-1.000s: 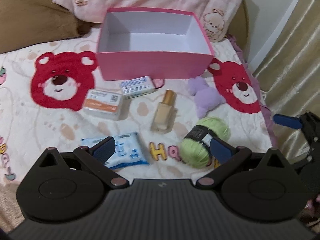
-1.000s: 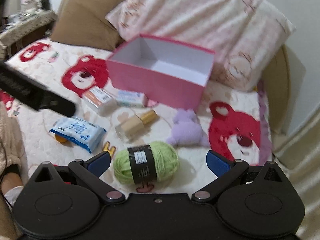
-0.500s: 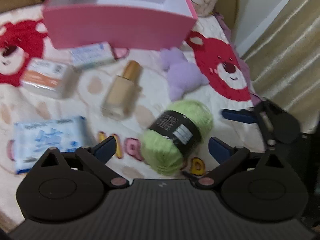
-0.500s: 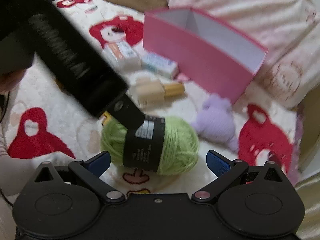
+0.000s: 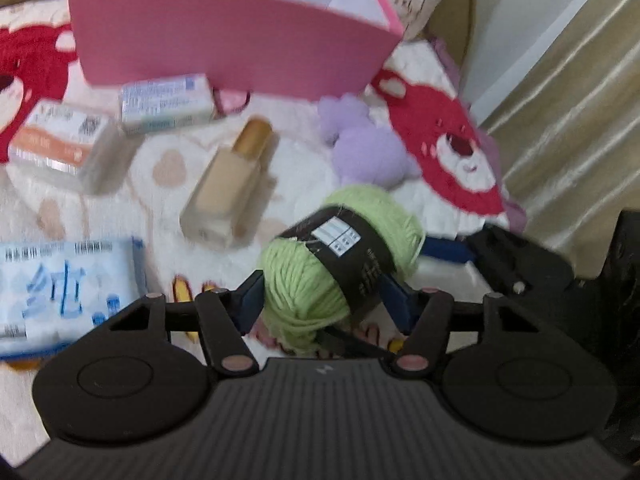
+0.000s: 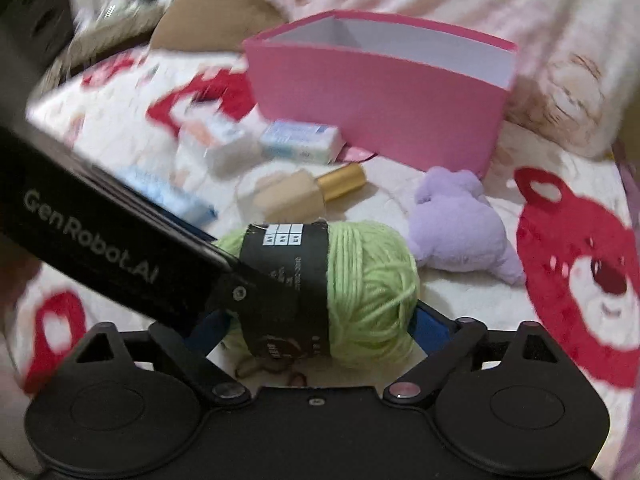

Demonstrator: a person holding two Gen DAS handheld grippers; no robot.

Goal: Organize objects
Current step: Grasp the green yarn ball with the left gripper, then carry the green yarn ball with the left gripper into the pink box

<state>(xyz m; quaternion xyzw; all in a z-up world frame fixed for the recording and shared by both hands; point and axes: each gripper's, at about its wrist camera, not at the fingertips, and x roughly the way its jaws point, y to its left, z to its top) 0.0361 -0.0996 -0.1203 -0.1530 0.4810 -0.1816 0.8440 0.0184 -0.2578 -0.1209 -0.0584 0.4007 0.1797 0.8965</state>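
Observation:
A green yarn ball (image 5: 340, 256) with a black label lies on the bear-print blanket. It sits between the fingers of both grippers. My left gripper (image 5: 324, 300) has closed in on its sides. My right gripper (image 6: 320, 326) also has its blue pads against the yarn ball (image 6: 360, 284). The left gripper's black body (image 6: 104, 248) crosses the right wrist view. The open pink box (image 5: 224, 36) stands behind, also seen in the right wrist view (image 6: 376, 100).
On the blanket lie a beige bottle with a gold cap (image 5: 228, 184), a purple plush toy (image 5: 364, 148), two small cartons (image 5: 60, 144) (image 5: 168, 100) and a blue tissue pack (image 5: 60, 288). Pillows lie behind the box. A curtain (image 5: 580, 100) hangs at the right.
Both grippers moved in on the yarn ball and narrowed their fingers around it. The left gripper came from the left, and both views came lower and closer.

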